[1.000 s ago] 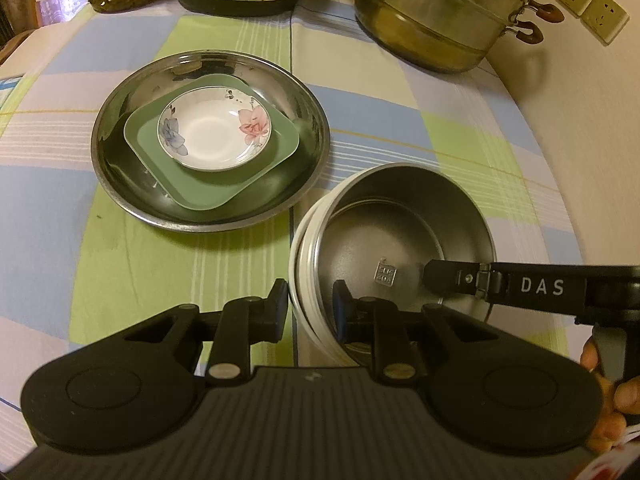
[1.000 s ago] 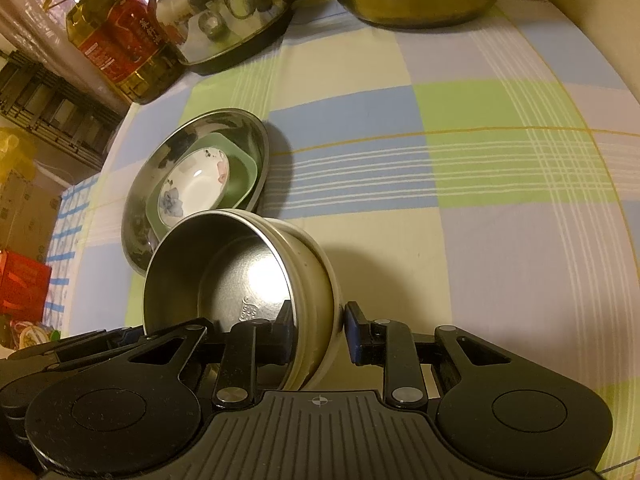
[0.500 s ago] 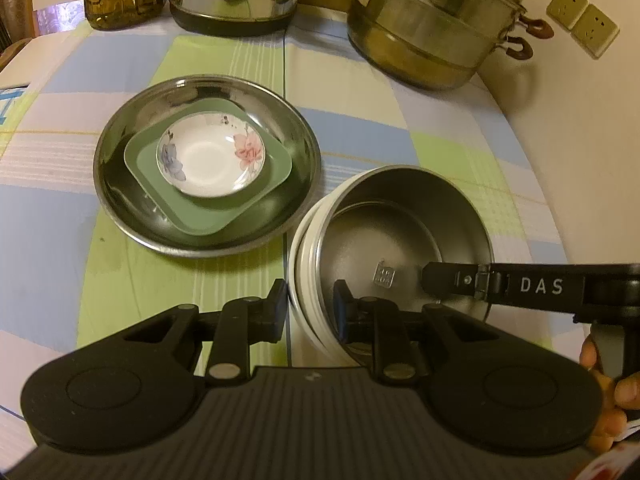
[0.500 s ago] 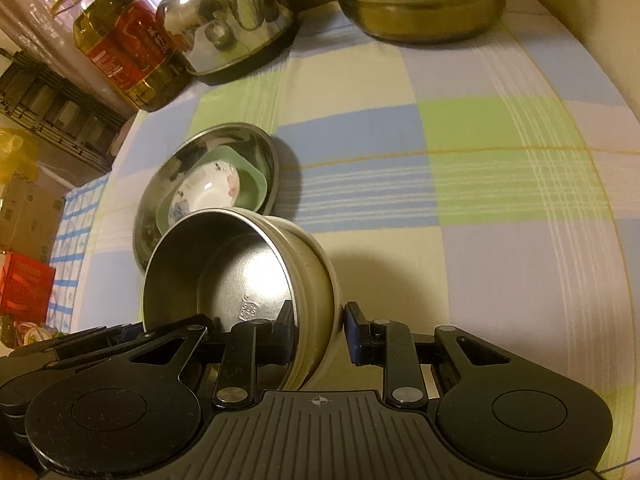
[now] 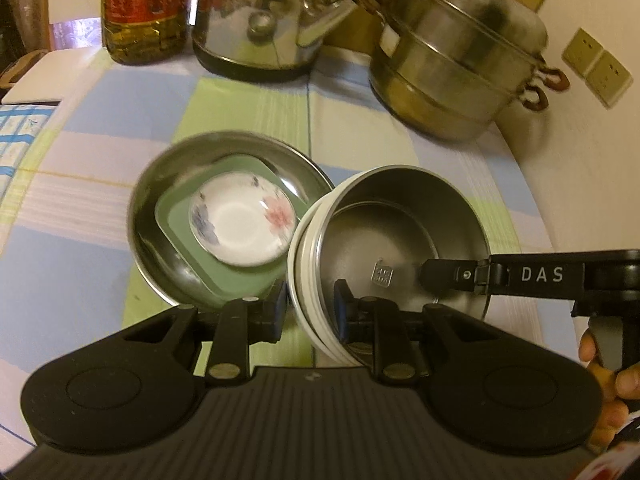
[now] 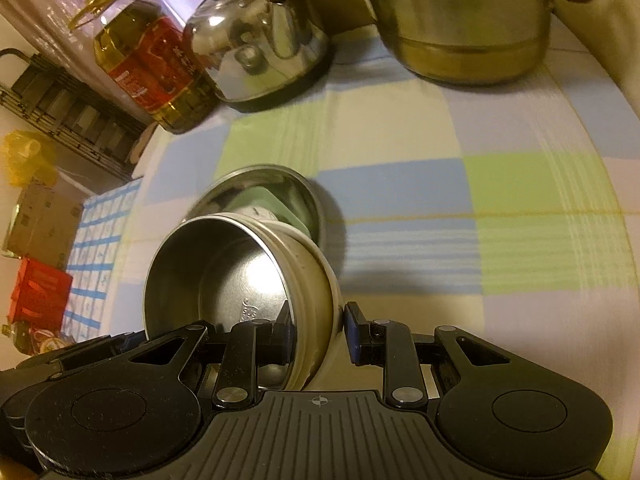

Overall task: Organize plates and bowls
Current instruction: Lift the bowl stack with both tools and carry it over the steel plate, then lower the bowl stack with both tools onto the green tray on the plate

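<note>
A steel bowl (image 5: pixel 400 232) sits nested inside a white bowl (image 5: pixel 298 280), and both hang tilted just above the checked cloth. My left gripper (image 5: pixel 311 304) is shut on their near left rim, one pad inside and one outside. My right gripper (image 6: pixel 319 324) is shut on the opposite rim of the same steel bowl (image 6: pixel 224 272); in the left wrist view one of its fingers (image 5: pixel 436 274) reaches in from the right. To the left lies a wide steel plate (image 5: pixel 160 184) holding a green square plate (image 5: pixel 176 216) and a small floral saucer (image 5: pixel 240 220). The bowls' left edge overlaps that plate's rim.
Along the back stand an oil bottle (image 5: pixel 144 8), a steel kettle (image 5: pixel 264 20) and a stacked steamer pot (image 5: pixel 460 64). A wall with sockets (image 5: pixel 596 68) bounds the right side. A person's hand (image 5: pixel 600 364) holds the right gripper. Boxes and a rack (image 6: pixel 60 100) sit beyond the table's left edge.
Both grippers have risen with the nested bowls and carried them left, so the bowls now overlap the steel plate's rim. The kettle, pot and bottle show more fully.
</note>
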